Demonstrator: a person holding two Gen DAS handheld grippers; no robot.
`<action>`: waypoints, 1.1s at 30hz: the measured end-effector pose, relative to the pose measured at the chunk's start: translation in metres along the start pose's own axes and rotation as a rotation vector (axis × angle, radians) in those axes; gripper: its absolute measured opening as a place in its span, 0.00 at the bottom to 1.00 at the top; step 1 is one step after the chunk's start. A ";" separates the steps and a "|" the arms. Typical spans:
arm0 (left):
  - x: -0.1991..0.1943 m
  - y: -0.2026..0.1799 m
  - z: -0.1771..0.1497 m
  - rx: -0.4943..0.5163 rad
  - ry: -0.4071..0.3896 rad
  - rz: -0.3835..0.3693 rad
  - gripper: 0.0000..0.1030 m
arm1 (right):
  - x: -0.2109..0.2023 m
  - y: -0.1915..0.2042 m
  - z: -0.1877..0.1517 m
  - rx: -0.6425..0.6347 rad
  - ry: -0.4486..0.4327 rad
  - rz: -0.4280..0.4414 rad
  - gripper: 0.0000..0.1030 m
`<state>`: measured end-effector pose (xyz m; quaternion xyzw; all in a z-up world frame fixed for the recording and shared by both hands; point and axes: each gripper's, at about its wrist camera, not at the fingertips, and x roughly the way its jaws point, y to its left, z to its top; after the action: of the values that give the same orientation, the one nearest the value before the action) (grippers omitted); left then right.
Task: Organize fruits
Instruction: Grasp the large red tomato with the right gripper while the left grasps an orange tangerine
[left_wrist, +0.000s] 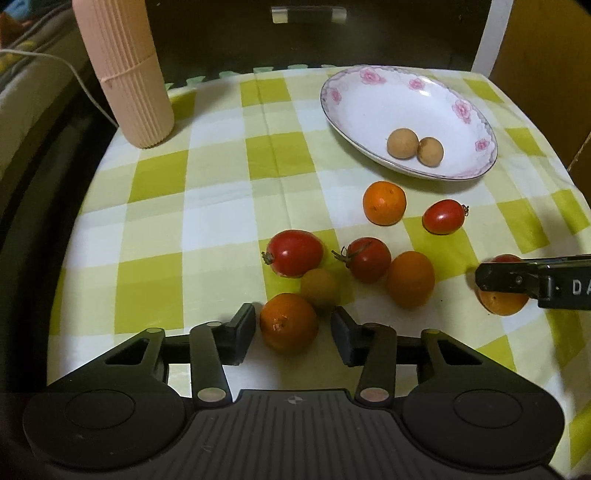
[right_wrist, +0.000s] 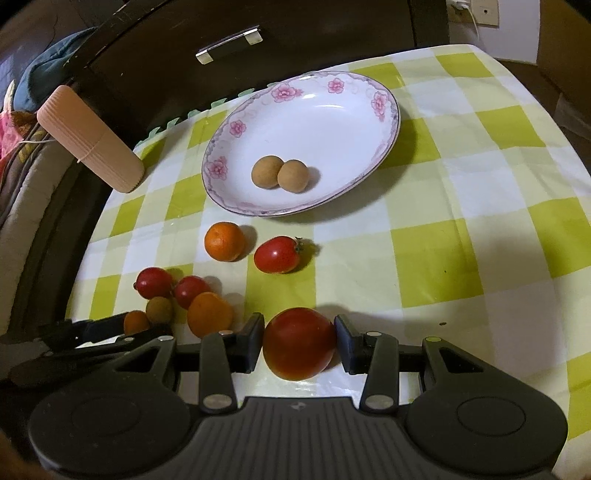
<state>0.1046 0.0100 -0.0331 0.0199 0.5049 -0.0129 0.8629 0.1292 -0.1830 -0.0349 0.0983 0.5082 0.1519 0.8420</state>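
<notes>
Right gripper pinches a big red tomato short of the floral plate, presumably bound there beside two longans; left gripper brackets an orange, right pad not touching.

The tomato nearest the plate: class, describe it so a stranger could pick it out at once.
Start at the flowered plate on the checked cloth. Just in front of its near rim lie an orange and, beside it, the tomato. It is the only red fruit lying apart from the cluster and from both grippers, oval, with its dark stem end pointing away from the orange.
</notes>
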 end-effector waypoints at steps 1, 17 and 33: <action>-0.001 0.000 0.000 -0.004 0.002 0.000 0.40 | -0.001 0.001 -0.001 -0.010 -0.002 -0.008 0.38; -0.021 -0.020 -0.036 0.047 0.020 -0.045 0.40 | -0.027 0.006 -0.046 -0.065 -0.011 -0.080 0.38; -0.020 -0.007 -0.032 -0.039 0.044 -0.102 0.65 | -0.044 0.007 -0.052 -0.019 -0.048 -0.140 0.46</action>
<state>0.0668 0.0051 -0.0318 -0.0224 0.5244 -0.0465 0.8499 0.0626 -0.1911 -0.0206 0.0578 0.4920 0.0950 0.8634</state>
